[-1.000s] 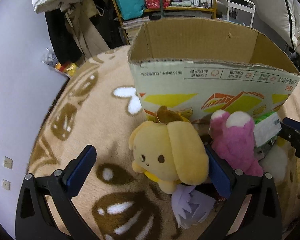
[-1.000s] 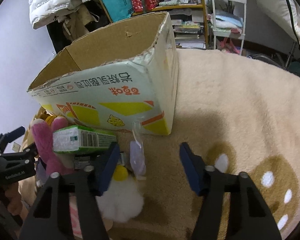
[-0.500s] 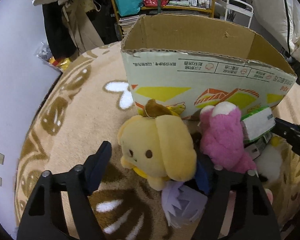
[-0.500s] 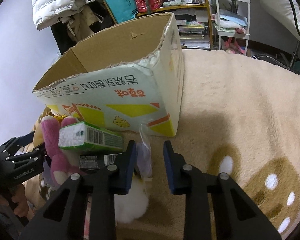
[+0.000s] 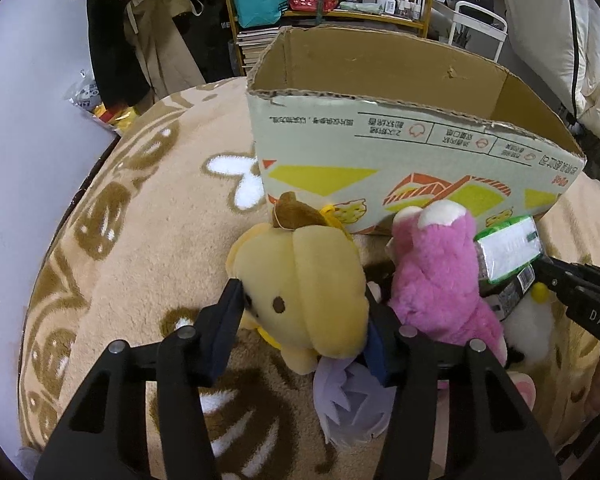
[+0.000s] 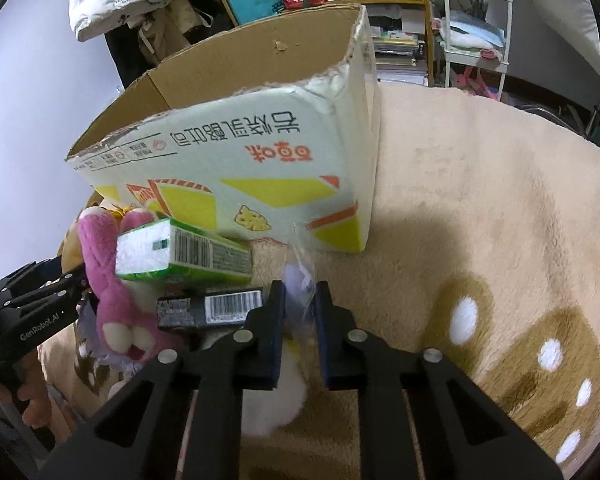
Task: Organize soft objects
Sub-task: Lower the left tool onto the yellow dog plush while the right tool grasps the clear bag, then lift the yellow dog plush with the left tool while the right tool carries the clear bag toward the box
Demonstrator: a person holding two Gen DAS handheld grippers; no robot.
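The left gripper (image 5: 300,320) is closing its jaws on the yellow plush dog (image 5: 304,280), its pads touching both sides. The right gripper (image 6: 300,312) pinches a clear plastic bag (image 6: 302,280). Ahead of both stands the cardboard box (image 5: 380,168), and the pink plush (image 5: 440,280) lies between the two claws.

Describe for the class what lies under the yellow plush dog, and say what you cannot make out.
Under the yellow plush dog a pale purple spiky soft thing pokes out onto the beige rug. The dog and the left gripper cover most of it, so what it is cannot be told.
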